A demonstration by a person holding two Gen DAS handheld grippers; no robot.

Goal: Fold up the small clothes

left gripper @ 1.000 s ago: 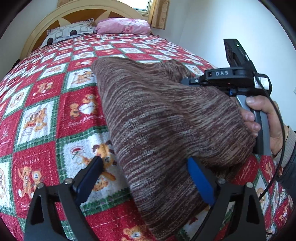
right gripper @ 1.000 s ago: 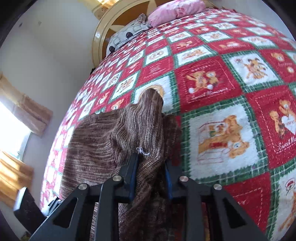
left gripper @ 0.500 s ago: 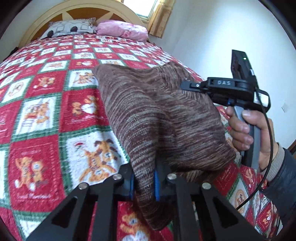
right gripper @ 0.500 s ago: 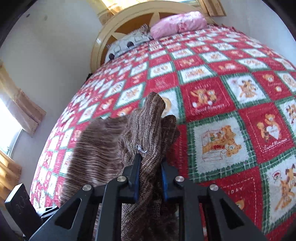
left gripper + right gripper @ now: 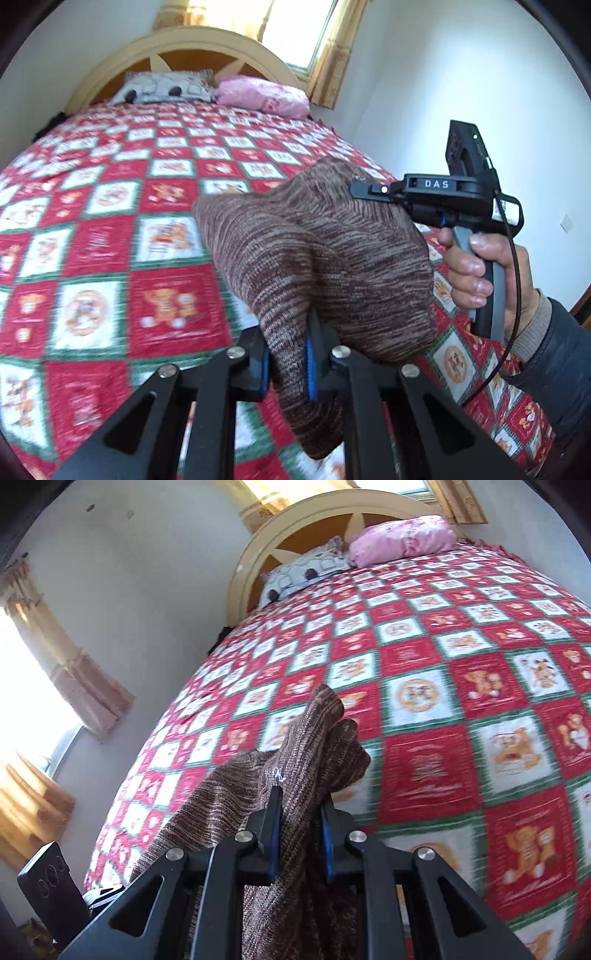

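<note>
- Left gripper (image 5: 286,363): jaws clamped on a folded edge of the brown marled knit garment (image 5: 332,266), which hangs below them.
- Right gripper (image 5: 301,830): jaws pinched on another edge; a corner sticks up just beyond.
- Right hand (image 5: 480,273) beside the left jaws.
- Beyond both, the red, white and green bear-patterned quilted bed (image 5: 461,701) lies open up to the pink pillow (image 5: 262,94).

quilt (image 5: 110,258): print motion-blurred | sweater (image 5: 295,886): lower part cut by frame edge | right tool (image 5: 364,190): tips buried in knit
</note>
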